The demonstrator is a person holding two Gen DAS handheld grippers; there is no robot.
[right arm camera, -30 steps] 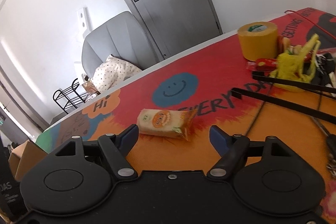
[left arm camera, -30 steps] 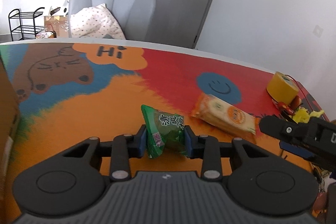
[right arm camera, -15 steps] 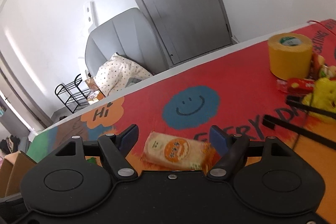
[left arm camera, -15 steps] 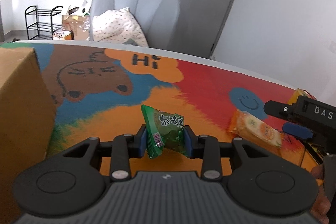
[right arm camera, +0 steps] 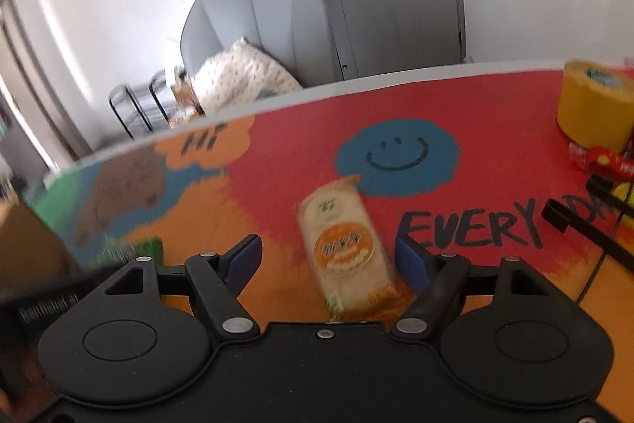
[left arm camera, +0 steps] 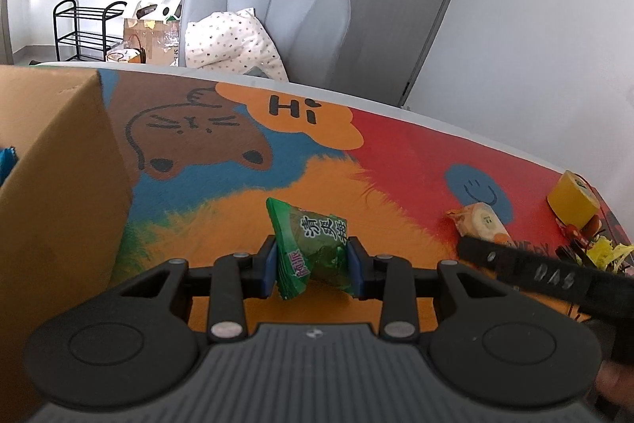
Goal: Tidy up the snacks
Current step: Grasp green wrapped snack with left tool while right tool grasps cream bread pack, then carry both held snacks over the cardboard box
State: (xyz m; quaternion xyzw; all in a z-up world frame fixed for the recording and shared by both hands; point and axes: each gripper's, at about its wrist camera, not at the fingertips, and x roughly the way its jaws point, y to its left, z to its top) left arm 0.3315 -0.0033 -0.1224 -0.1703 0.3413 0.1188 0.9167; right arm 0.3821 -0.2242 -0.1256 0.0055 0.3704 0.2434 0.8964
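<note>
Left gripper (left arm camera: 312, 262) is clamping the green packet (left arm camera: 313, 248) between its pads, holding it above the mat (left arm camera: 356, 161) just right of the cardboard box (left arm camera: 55, 193). Right gripper (right arm camera: 328, 256) is closing — jaws not yet touching the orange packet (right arm camera: 344, 244), which is lying on the mat between them, nearer the right pad.
</note>
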